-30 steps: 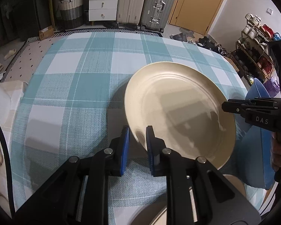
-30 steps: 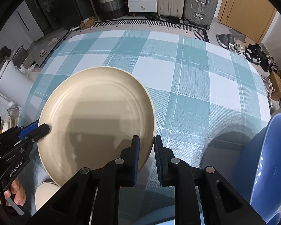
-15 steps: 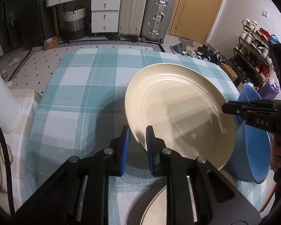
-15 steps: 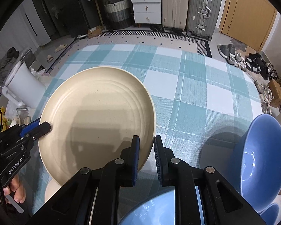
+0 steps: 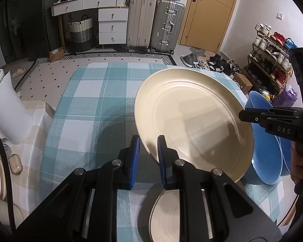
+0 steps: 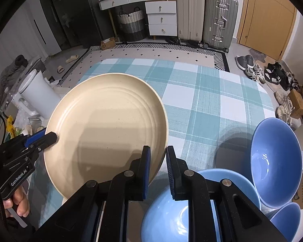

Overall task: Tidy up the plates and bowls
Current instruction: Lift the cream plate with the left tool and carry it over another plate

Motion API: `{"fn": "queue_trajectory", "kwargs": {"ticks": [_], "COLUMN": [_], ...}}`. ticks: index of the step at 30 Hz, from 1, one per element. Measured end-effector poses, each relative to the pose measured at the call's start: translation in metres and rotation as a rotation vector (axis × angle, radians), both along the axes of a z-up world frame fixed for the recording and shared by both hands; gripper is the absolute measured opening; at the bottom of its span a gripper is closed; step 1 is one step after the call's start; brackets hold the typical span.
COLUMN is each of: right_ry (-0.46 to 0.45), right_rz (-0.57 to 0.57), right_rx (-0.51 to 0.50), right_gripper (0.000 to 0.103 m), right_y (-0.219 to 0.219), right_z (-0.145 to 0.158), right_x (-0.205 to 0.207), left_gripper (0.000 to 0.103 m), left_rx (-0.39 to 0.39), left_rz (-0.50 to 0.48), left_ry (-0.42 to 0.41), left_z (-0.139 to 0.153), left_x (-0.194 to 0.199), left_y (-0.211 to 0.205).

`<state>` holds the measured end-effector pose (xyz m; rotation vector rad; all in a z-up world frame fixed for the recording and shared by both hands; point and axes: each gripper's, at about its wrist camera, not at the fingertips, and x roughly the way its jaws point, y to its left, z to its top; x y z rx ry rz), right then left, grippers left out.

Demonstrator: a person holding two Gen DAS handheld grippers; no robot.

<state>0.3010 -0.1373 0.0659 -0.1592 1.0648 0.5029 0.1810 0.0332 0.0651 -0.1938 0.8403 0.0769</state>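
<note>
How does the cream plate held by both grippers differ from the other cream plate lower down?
The held cream plate is tilted above the checked tablecloth, pinched at opposite rim edges by the left gripper and right gripper; the lower cream plate lies flat and untouched. The held plate shows whole, while the lower one is mostly hidden behind the gripper. Both are cream with ringed insides.

Plate (image 5: 192, 121) held off the table (image 5: 86, 109), tilted, gripped at opposite rim edges: left gripper (image 5: 148, 157) on its left edge, right gripper (image 6: 158, 165) on its right. Second plate (image 5: 165, 215) flat on the table directly below. Three bowls (image 6: 272, 161) right of the plate, near table's right edge. Suitcases (image 5: 155, 26) beyond the far edge.
</note>
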Motion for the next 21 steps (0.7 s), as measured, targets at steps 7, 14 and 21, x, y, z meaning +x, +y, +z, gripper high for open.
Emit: {"fn": "queue_trajectory", "kwargs": {"ticks": [7, 14, 21], "right_ry": [-0.018, -0.04, -0.063], "right_rz": [0.0, 0.003, 0.0], "right_rx": [0.029, 0.056, 0.084], "right_gripper": [0.016, 0.017, 0.017], "right_y": [-0.005, -0.013, -0.021], "right_z": [0.01, 0.018, 0.028], "right_x": [-0.017, -0.036, -0.058], "left_gripper": [0.015, 0.015, 0.015], "left_rx": [0.003, 0.003, 0.015], "left_rz": [0.0, -0.007, -0.022], "left_ry": [-0.016, -0.034, -0.048], "left_z": [0.013, 0.026, 0.039], "left_x": [-0.026, -0.051, -0.077], "left_y": [-0.008, -0.017, -0.028]}}
